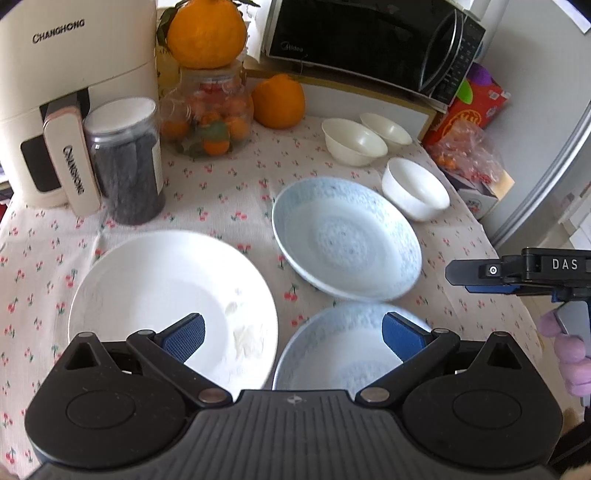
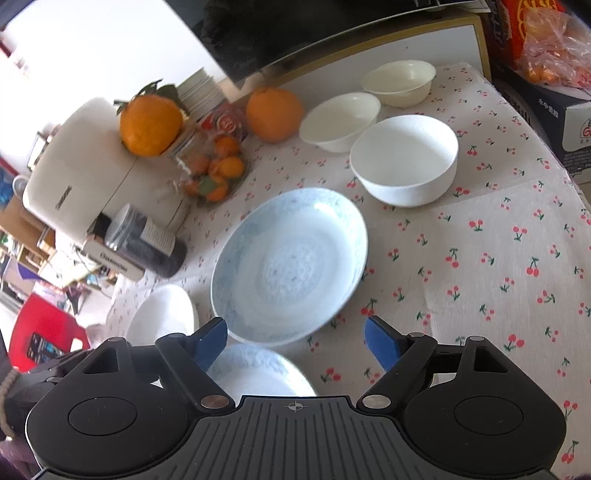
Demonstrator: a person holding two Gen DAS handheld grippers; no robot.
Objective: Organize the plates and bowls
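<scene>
Above the plates, both the left gripper (image 1: 291,336) and right gripper (image 2: 295,341) hover, fingers spread wide, holding nothing.

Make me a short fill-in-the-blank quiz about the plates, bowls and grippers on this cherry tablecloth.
1. The number of small bowls on the cherry tablecloth is ____.
2. The plain white plate has no pattern, while the other two plates are pale ____.
3. The left gripper and the right gripper both have their jaws ____.
4. An orange sits on top of the glass ____.

Missing words: three; blue; open; jar
</scene>
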